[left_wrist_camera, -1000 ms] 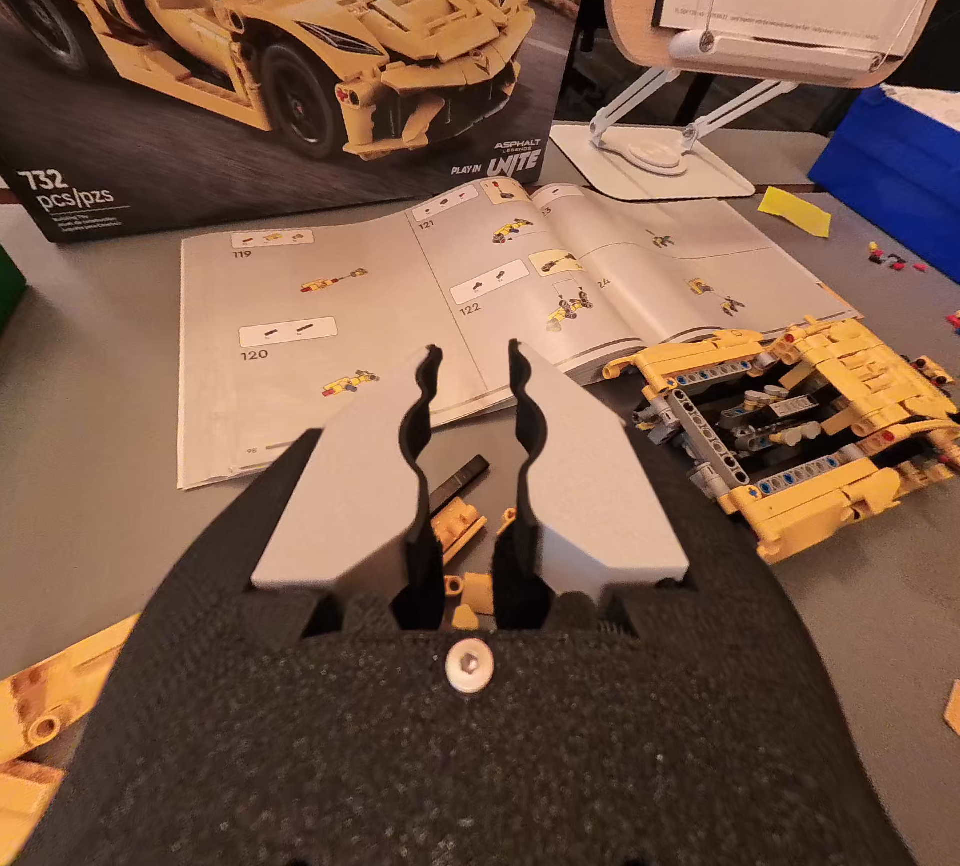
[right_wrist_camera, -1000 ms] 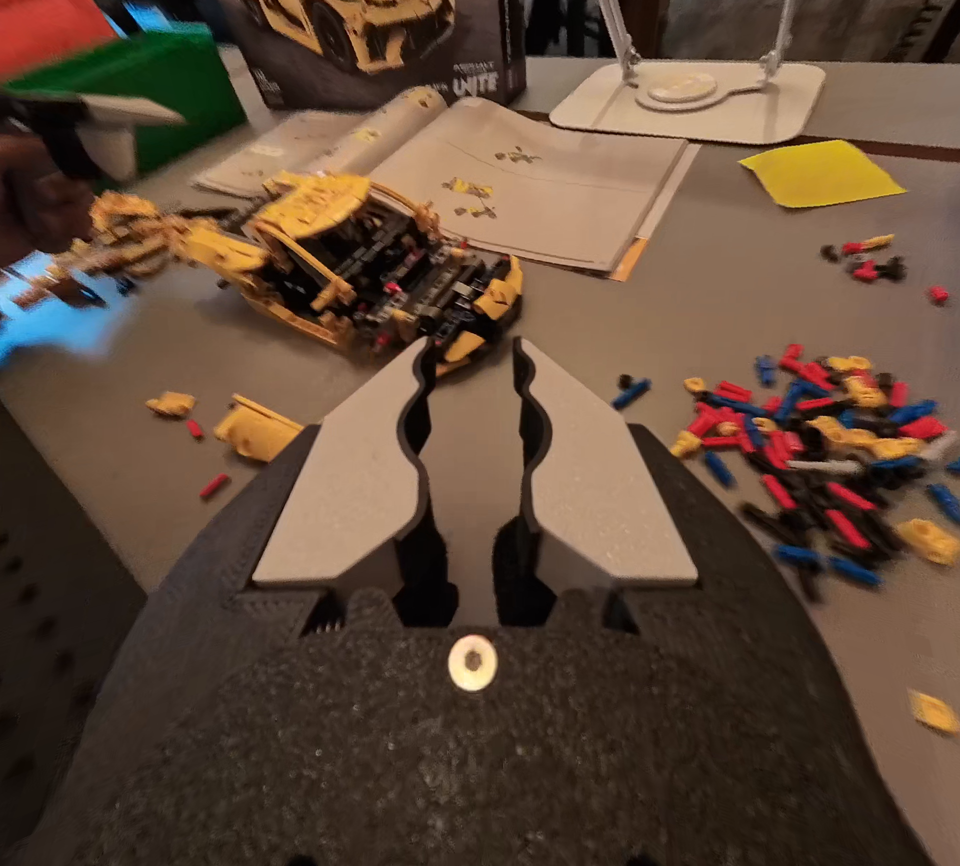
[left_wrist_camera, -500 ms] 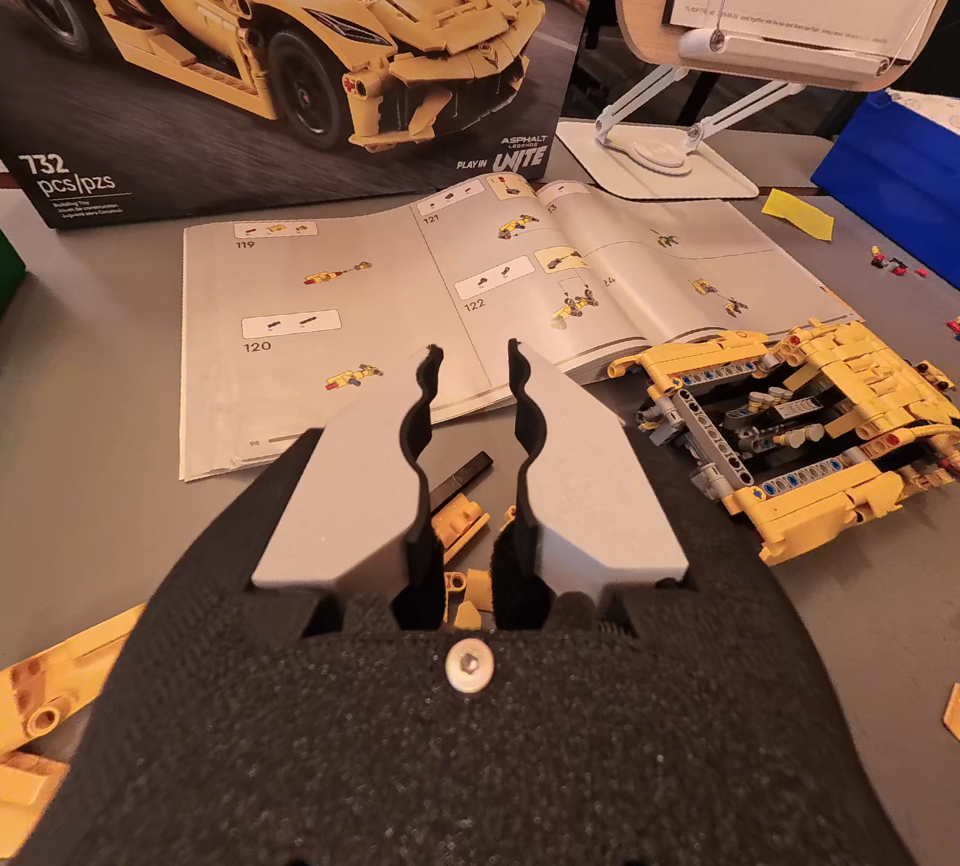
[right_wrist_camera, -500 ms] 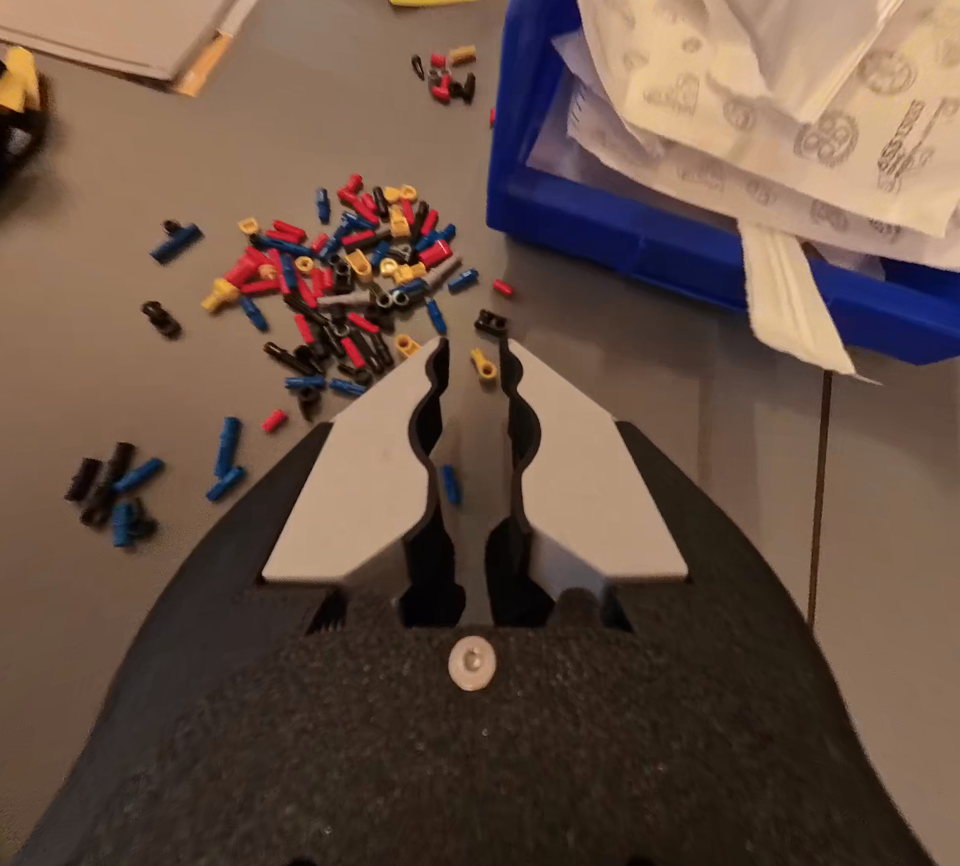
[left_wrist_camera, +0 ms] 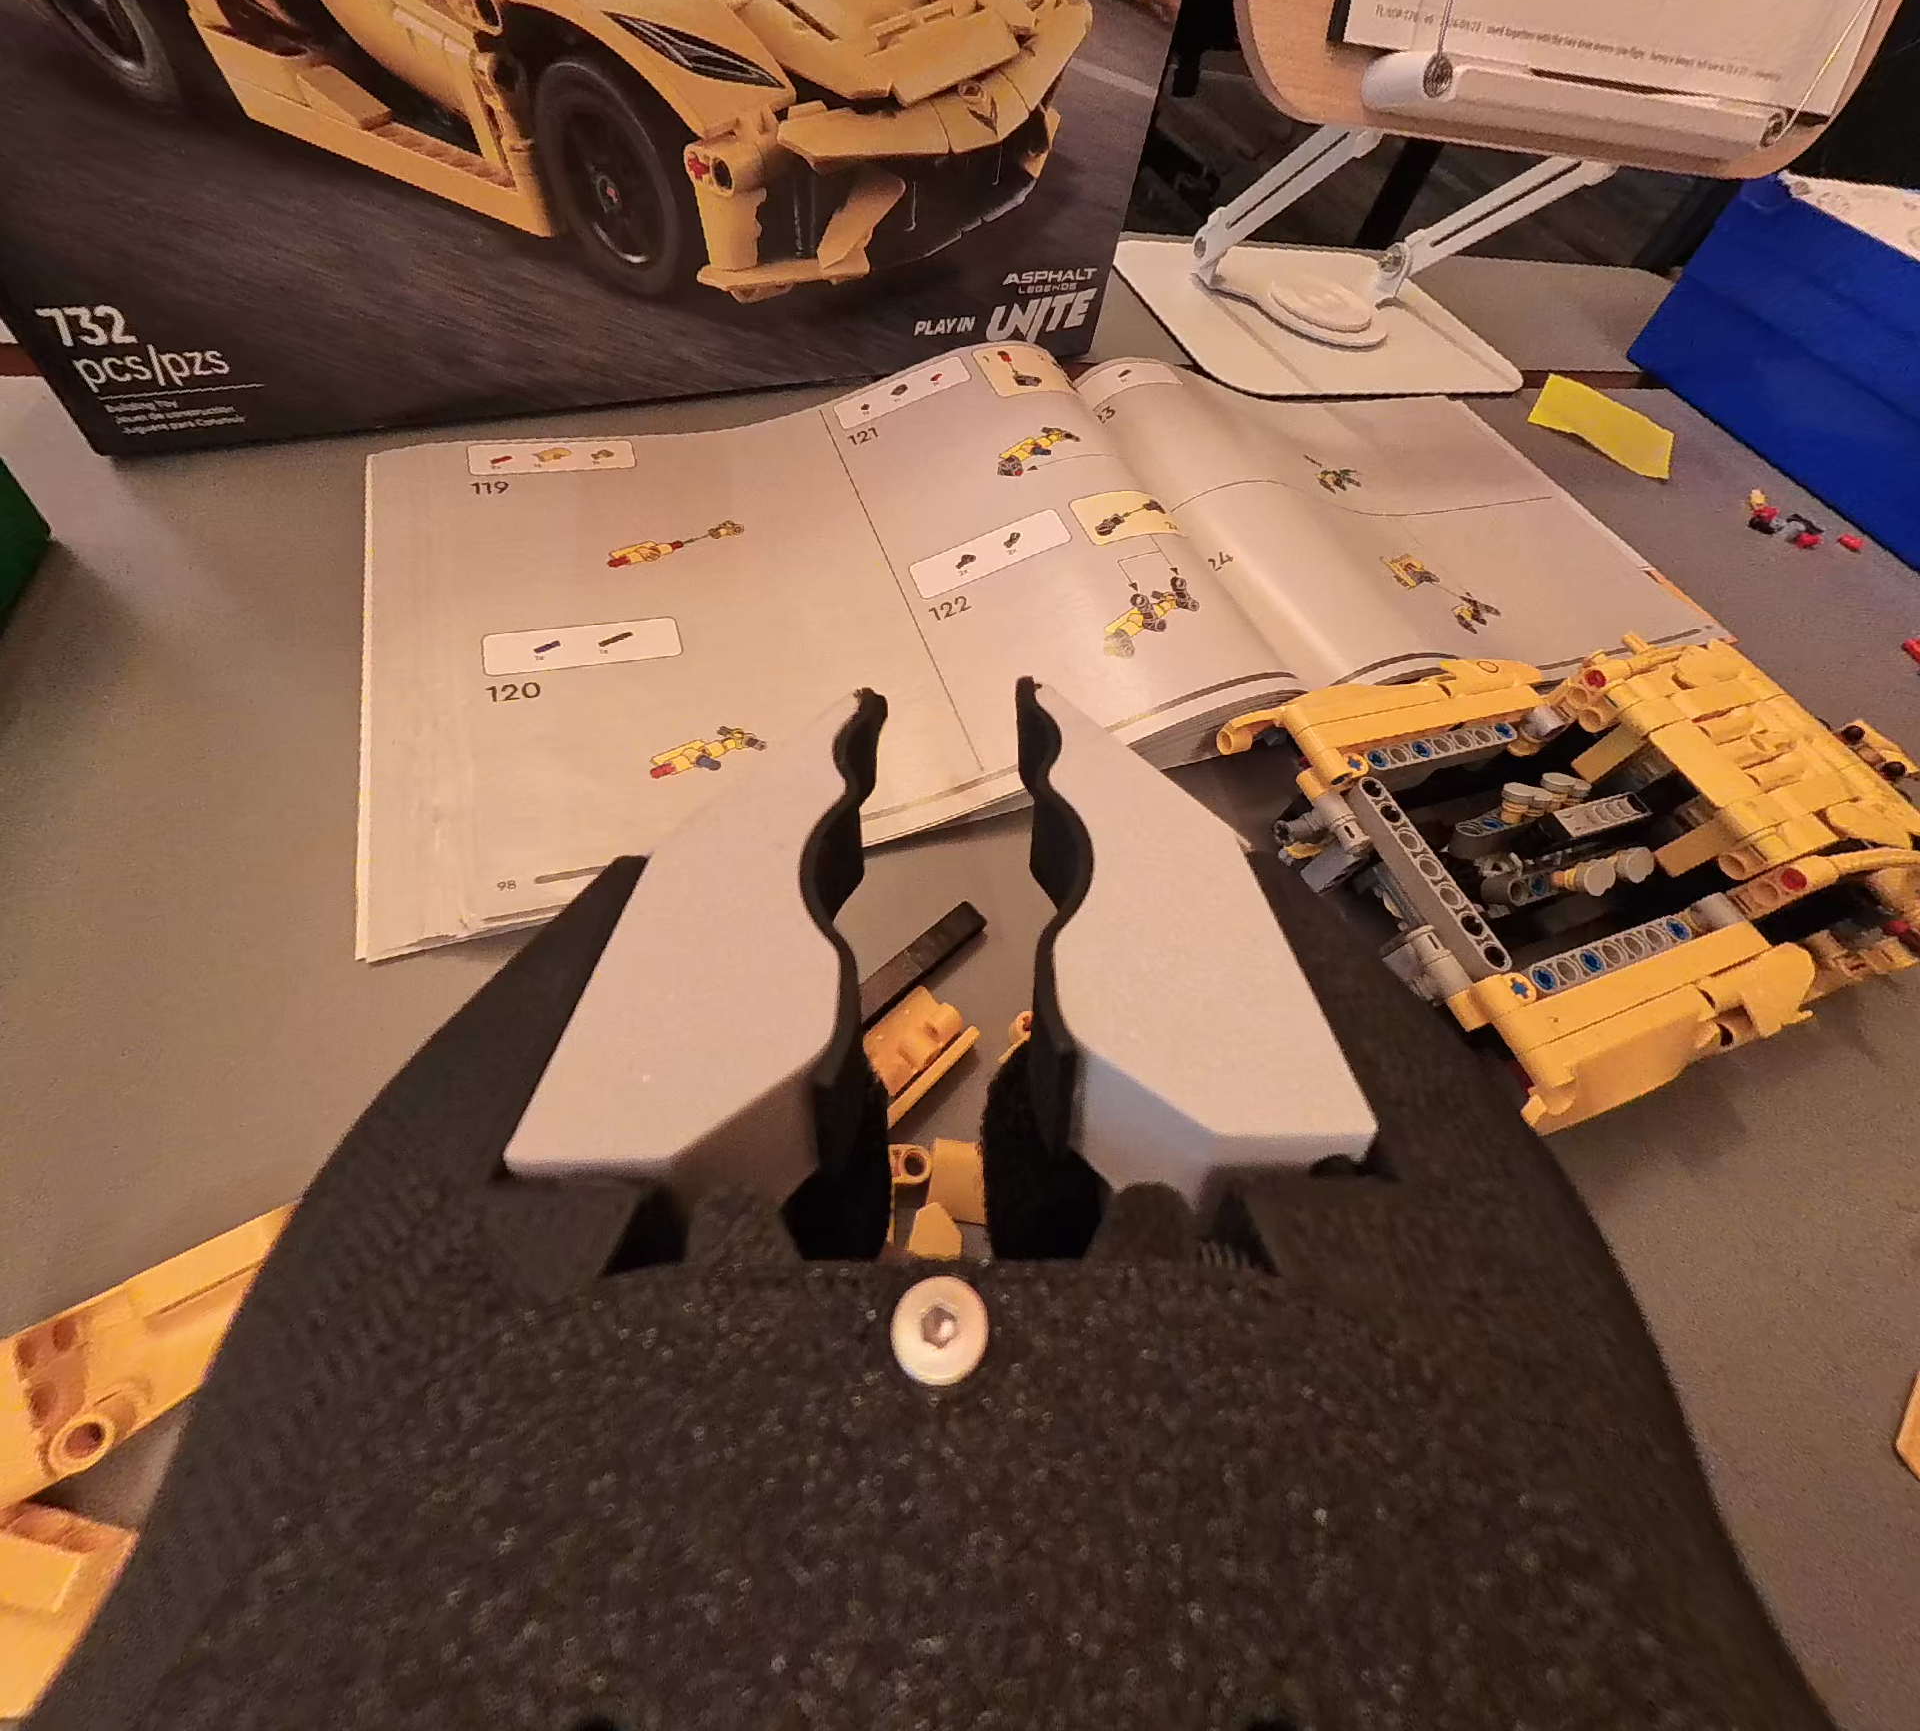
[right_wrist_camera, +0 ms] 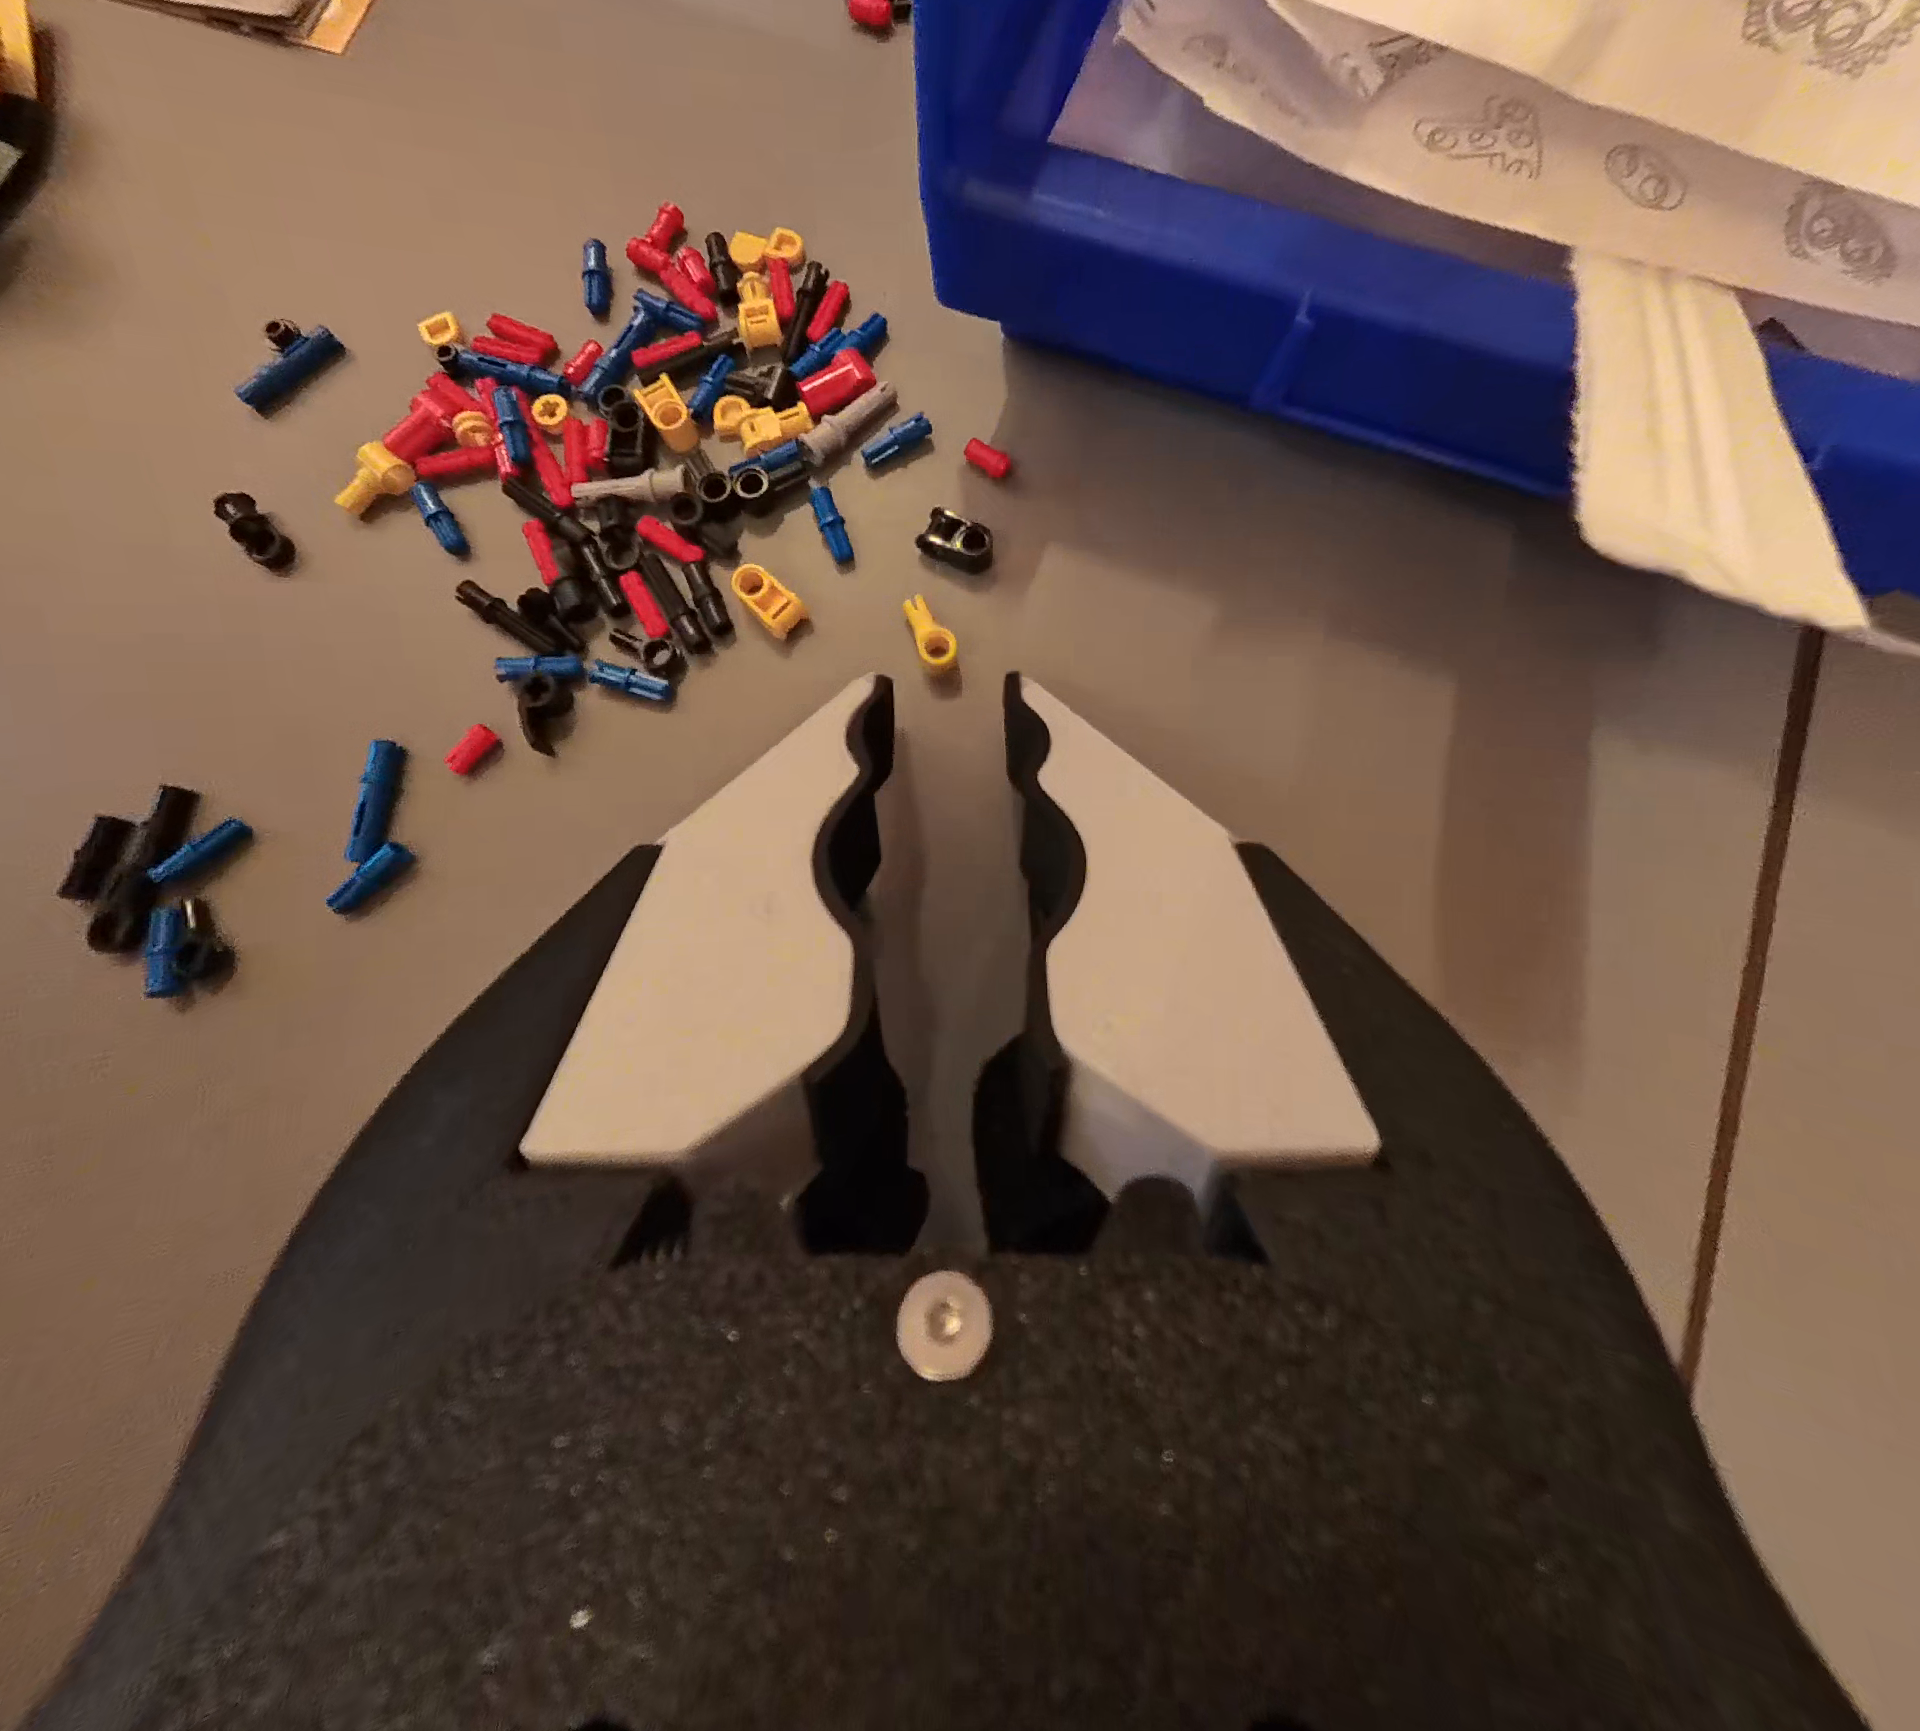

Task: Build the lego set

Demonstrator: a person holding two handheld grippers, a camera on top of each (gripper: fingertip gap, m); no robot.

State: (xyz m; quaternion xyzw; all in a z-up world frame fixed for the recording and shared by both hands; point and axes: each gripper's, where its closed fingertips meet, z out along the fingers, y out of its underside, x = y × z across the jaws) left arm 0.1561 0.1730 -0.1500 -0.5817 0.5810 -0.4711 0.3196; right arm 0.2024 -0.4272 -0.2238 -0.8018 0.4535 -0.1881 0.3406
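Left wrist view alone shows the open manual (left_wrist_camera: 935, 601) and box (left_wrist_camera: 540, 123) ahead of the left gripper (left_wrist_camera: 948, 694), with the part-built yellow car (left_wrist_camera: 1600, 860) on the bench (left_wrist_camera: 177, 850) to the right of its fingers (left_wrist_camera: 717, 975); these stand apart, empty, above a black beam (left_wrist_camera: 925, 949) and small yellow pieces (left_wrist_camera: 914, 1047). Right wrist view alone shows the pile of small pins (right_wrist_camera: 644, 445) ahead-left of the right gripper (right_wrist_camera: 948, 689) and a blue bin (right_wrist_camera: 1247, 268) of paper bags ahead-right. Its fingers (right_wrist_camera: 727, 975) are released, narrowly parted, holding nothing, a yellow connector (right_wrist_camera: 930, 634) just beyond the tips.
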